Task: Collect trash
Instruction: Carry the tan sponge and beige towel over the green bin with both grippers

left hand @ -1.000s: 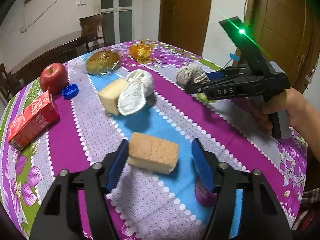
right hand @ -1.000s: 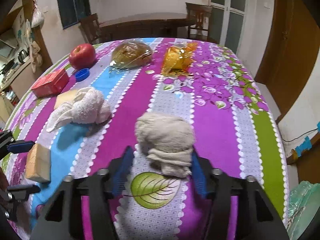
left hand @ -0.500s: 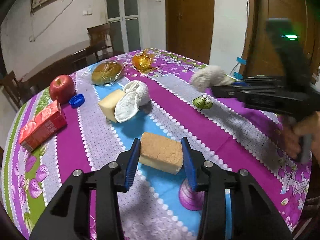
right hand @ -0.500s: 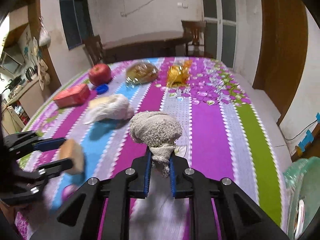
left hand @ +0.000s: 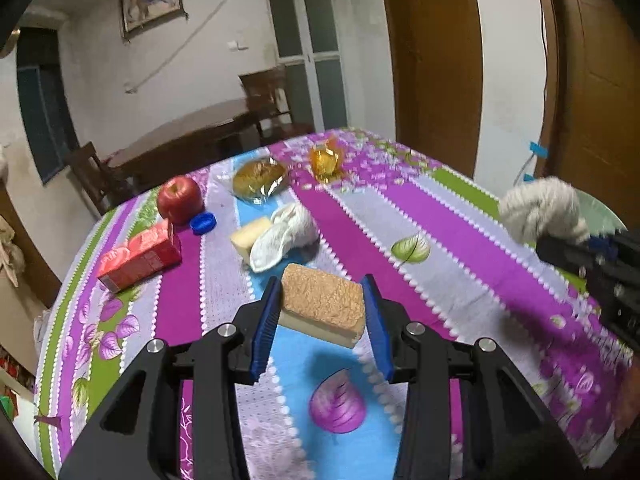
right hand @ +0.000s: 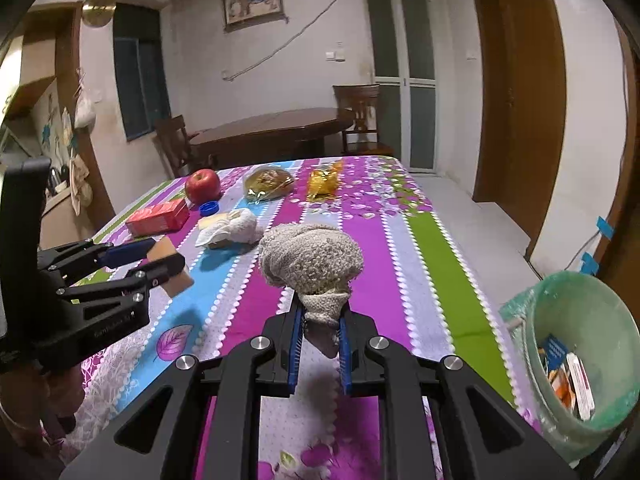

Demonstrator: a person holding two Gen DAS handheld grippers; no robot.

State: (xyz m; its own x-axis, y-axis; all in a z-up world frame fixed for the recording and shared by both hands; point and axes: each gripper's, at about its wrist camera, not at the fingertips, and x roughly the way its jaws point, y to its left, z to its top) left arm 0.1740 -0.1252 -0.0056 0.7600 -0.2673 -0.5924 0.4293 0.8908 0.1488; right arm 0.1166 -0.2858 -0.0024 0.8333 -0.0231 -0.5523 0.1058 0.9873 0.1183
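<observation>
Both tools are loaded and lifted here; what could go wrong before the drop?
1. The right tool pinches only the gray rag by its lower tail; it could slip out short of the green bin.
2. The left tool carries its sponge tilted, so it may twist free.

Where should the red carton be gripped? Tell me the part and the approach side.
Grip the carton at mid-length, across its two long side faces, coming from above. It lies flat on a broad face, so its narrow width suits the fingers. The apple and cap crowd one end.
</observation>
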